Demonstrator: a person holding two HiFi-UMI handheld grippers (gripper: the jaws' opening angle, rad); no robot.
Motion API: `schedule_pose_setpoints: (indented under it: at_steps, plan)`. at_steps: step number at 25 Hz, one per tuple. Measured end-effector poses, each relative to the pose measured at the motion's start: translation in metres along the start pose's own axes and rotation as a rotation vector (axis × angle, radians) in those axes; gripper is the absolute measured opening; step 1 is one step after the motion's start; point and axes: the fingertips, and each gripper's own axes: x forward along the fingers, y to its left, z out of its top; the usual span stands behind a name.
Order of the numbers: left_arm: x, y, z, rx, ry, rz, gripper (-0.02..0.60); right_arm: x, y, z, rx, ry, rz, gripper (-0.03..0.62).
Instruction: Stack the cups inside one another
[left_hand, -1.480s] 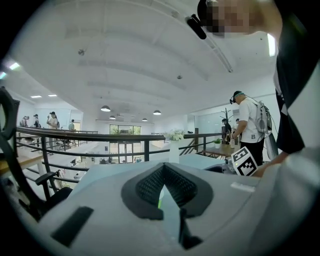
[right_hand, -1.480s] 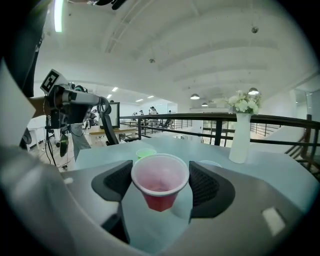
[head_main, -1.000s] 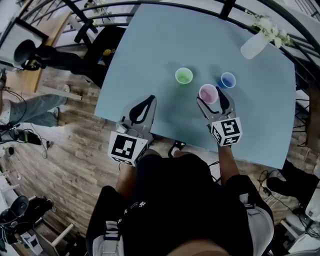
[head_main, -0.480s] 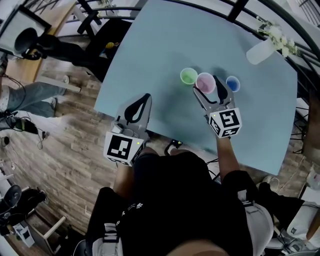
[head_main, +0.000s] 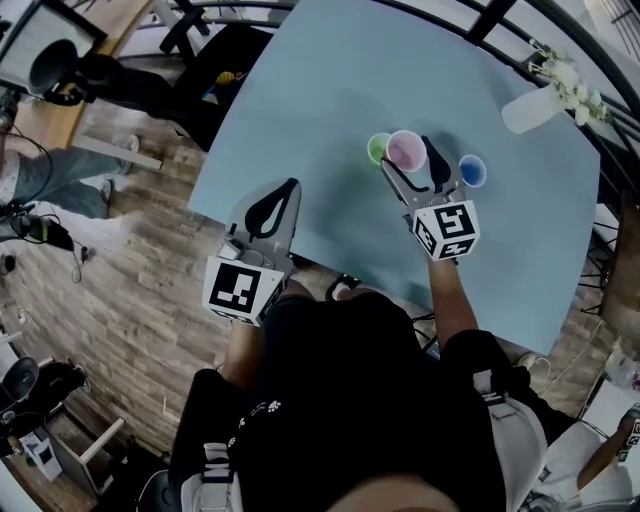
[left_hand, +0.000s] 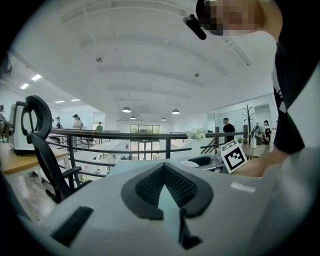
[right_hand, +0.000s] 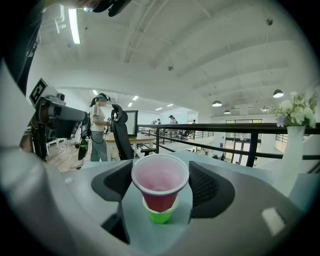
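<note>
1. My right gripper (right_hand: 160, 172) is clenched on the pink cup (right_hand: 160, 192), one pad on each side just under its rim. The cup stands upright, mouth up.
2. Directly beneath it is the green cup (right_hand: 160, 216). Only its lower half shows in the right gripper view; the pink cup covers the rest.
3. The pink base looks sunk a little past the green rim, but I cannot tell whether it is seated or only hanging just above it.
4. In the head view the green cup peeks out as a crescent at the pink cup's left.
5. The blue cup (head_main: 471, 171) stands alone on the table (head_main: 320, 90), just right of the right gripper. I cannot find it in either gripper view.
6. My left gripper (left_hand: 163, 167) is clenched on nothing, tips touching, with a thin wedge of table showing between the pads. It sits over the table's near edge, well apart from the cups.
7. A white vase (head_main: 527, 108) of flowers lies near the far right corner, its blooms partly cut off by the railing.
</note>
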Motion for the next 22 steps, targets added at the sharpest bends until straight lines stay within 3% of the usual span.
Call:
schedule_pose_setpoints:
  at_steps: [22]
  plan:
    - [0.014,0.024,-0.008,-0.019,0.025,0.041,-0.008,0.040,0.000,-0.041,0.013,0.103,0.057,0.353]
